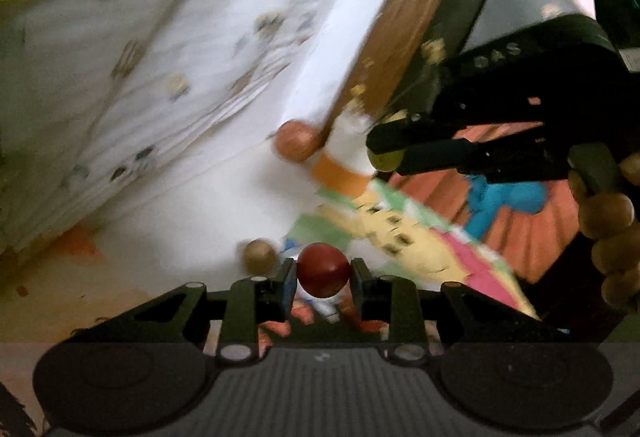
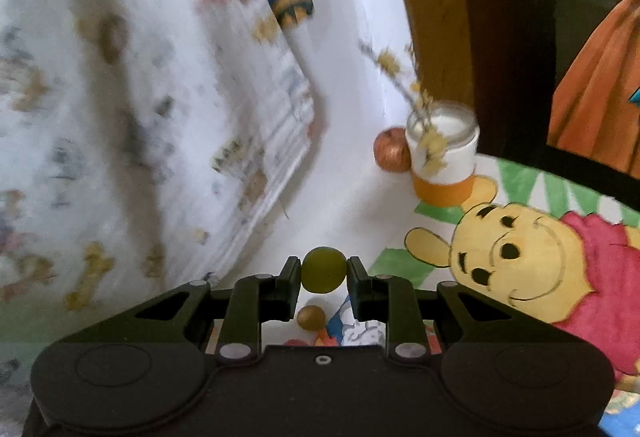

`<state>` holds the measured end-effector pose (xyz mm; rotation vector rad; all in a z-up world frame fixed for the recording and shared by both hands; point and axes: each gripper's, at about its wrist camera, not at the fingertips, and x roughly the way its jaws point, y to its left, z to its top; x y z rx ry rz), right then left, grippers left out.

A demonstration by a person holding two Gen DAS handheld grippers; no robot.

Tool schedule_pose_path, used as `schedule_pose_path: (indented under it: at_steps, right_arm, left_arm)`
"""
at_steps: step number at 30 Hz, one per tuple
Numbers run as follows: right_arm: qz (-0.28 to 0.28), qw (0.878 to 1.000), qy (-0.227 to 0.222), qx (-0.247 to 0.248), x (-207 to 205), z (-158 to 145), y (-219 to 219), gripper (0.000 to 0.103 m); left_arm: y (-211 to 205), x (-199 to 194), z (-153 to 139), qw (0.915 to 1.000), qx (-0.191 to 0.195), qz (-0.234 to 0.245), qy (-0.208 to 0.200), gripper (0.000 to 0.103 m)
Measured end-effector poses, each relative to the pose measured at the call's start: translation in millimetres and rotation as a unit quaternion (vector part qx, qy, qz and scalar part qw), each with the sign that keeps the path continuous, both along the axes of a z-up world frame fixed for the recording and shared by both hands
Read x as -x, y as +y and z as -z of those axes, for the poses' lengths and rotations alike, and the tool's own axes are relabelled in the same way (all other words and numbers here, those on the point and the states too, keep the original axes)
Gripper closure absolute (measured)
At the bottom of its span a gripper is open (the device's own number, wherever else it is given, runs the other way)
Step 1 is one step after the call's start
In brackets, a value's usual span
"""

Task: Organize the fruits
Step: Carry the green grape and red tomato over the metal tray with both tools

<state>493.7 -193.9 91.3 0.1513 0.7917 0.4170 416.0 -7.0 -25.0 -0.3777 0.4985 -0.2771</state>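
Left wrist view: a patterned white cloth (image 1: 160, 77) fills the left side, blurred. On the white surface (image 1: 192, 221) near the lower centre lies a small tan fruit (image 1: 259, 256). Just right of it, the left tongs (image 1: 323, 271) are clamped on a dark red fruit (image 1: 323, 269), held off the surface between both fingertips. Farther up, an orange-red fruit (image 1: 295, 141) rests against the base of an orange-and-white jar (image 1: 340, 165). At the right, the right tongs (image 1: 382, 153) enter from the side, gripping a green fruit (image 1: 380, 159) over a cartoon-printed mat (image 1: 420, 237); the person's hand (image 1: 612, 229) wraps the handle.

Right wrist view: the same cloth (image 2: 120, 117) hangs at left. In the centre, the right tongs (image 2: 324, 271) are closed on the green fruit (image 2: 324, 270), raised above the surface. The tan fruit (image 2: 311, 317) lies below it, beside the mat (image 2: 520, 257). To the upper right, the orange-red fruit (image 2: 390, 153) touches the jar (image 2: 444, 157), which holds dried sprigs (image 2: 404, 77) and stands at the mat's edge.
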Motion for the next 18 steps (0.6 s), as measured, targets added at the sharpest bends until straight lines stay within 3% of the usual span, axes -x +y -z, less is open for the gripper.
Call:
schedule_pose_path:
  at_steps: [12, 18]
  right_arm:
    - [0.013, 0.995, -0.081, -0.060, 127, -54, -61, 0.076]
    - [0.022, 0.991, -0.118, -0.061, 198, -70, -86, 0.076]
  left_arm:
    - [-22, 89, -88, 0.9955, -0.026, 0.011, -0.091, 0.072]
    - [-37, 136, -120, 0.9921, -0.046, 0.009, -0.117, 0.072]
